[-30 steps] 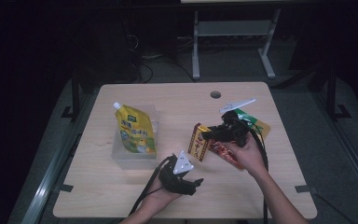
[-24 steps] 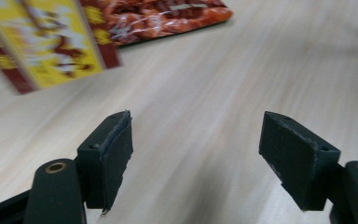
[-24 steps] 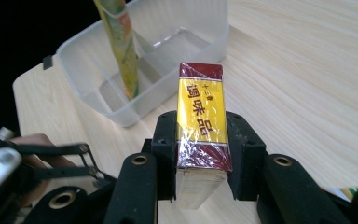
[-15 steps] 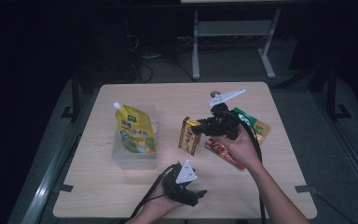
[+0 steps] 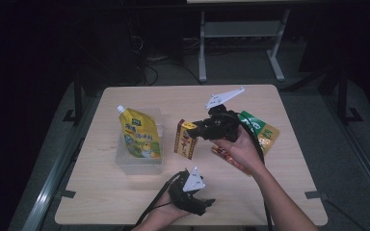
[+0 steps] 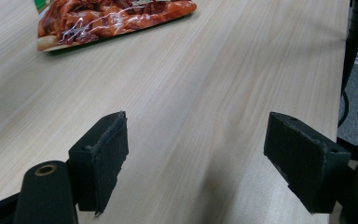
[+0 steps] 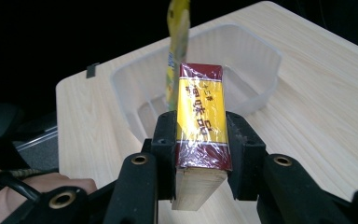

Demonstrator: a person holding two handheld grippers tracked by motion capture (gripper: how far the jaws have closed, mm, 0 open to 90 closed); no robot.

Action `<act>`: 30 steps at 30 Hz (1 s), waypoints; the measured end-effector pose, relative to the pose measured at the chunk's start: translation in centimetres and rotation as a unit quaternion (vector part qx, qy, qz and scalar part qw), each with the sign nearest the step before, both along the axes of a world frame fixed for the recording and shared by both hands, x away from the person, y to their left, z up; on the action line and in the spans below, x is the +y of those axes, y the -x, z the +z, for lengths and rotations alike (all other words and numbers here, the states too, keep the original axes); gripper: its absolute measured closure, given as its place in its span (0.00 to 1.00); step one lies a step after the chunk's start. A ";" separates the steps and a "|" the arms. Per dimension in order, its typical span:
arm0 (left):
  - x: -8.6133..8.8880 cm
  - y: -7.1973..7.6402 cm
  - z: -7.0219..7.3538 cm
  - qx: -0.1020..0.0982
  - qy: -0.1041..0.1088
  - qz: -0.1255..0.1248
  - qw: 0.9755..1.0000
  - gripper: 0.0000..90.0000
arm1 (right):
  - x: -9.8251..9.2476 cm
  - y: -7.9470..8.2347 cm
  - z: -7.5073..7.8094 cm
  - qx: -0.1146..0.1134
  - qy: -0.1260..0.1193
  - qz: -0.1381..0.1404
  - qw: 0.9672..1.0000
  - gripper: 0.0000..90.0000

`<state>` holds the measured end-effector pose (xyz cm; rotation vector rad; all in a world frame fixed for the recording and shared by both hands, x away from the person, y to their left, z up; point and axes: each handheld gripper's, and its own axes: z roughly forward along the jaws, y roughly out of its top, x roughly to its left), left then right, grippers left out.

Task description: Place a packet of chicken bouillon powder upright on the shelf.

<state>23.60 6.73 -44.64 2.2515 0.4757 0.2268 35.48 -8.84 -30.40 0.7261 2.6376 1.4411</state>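
Carrying step: our right tool [image 7: 200,140] pinching red-yellow wrapped box [image 7: 200,116]; left tool [image 6: 205,158] spread, empty, jaws just opened. Next: lower box into clear plastic tub [image 7: 261,60] at left.

Both grippers were matte black with blocky arms. The left gripper [image 5: 192,199] carried a grey three-cornered plate and a black cable trailing off the table's near edge; its pads [image 6: 103,154] were black foam, frayed at the edges. The right gripper [image 5: 198,132] bore the same grey plate, brass-ringed screw holes and a black cable. Forearms were bare, no sleeves.
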 end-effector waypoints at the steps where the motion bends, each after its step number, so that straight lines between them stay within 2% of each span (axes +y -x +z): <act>1: 0.0 0.0 0.0 -0.002 -0.005 -0.004 1.000 0.24 | 0.2 0.0 0.0 -0.005 0.000 0.007 1.000 0.75; 3: -0.1 0.1 0.0 -0.005 -0.003 -0.007 1.000 0.24 | 0.5 0.2 0.2 -0.014 -0.001 0.018 1.000 0.75; 13: 0.0 0.0 0.0 -0.009 -0.003 -0.012 1.000 0.24 | 3.5 0.5 1.1 -0.033 -0.007 0.067 0.997 0.75; 17: -0.1 0.1 -0.1 -0.003 0.004 -0.006 1.000 0.24 | 4.9 0.4 1.4 -0.040 -0.006 0.087 0.995 0.75; 20: -0.1 0.1 -0.2 -0.004 0.000 -0.011 1.000 0.24 | 6.1 0.3 1.6 -0.040 -0.005 0.103 0.994 0.75; 23: -0.2 0.2 -0.2 0.003 0.006 -0.004 1.000 0.24 | 7.3 0.0 1.5 -0.035 -0.002 0.112 0.993 0.75; 24: -0.1 0.1 -0.2 -0.004 0.003 -0.009 1.000 0.24 | 7.7 -0.1 1.4 -0.036 -0.003 0.115 0.993 0.75; 26: -0.1 0.1 -0.2 -0.006 0.003 -0.005 1.000 0.24 | 8.5 -0.3 1.3 -0.030 0.000 0.123 0.992 0.75; 27: 0.0 0.0 -0.1 -0.007 -0.001 -0.006 1.000 0.24 | 8.9 -0.5 1.1 -0.035 0.005 0.126 0.991 0.75; 30: 0.0 0.1 -0.2 -0.005 0.006 -0.001 1.000 0.24 | 9.8 -0.9 0.8 -0.032 0.008 0.129 0.991 0.75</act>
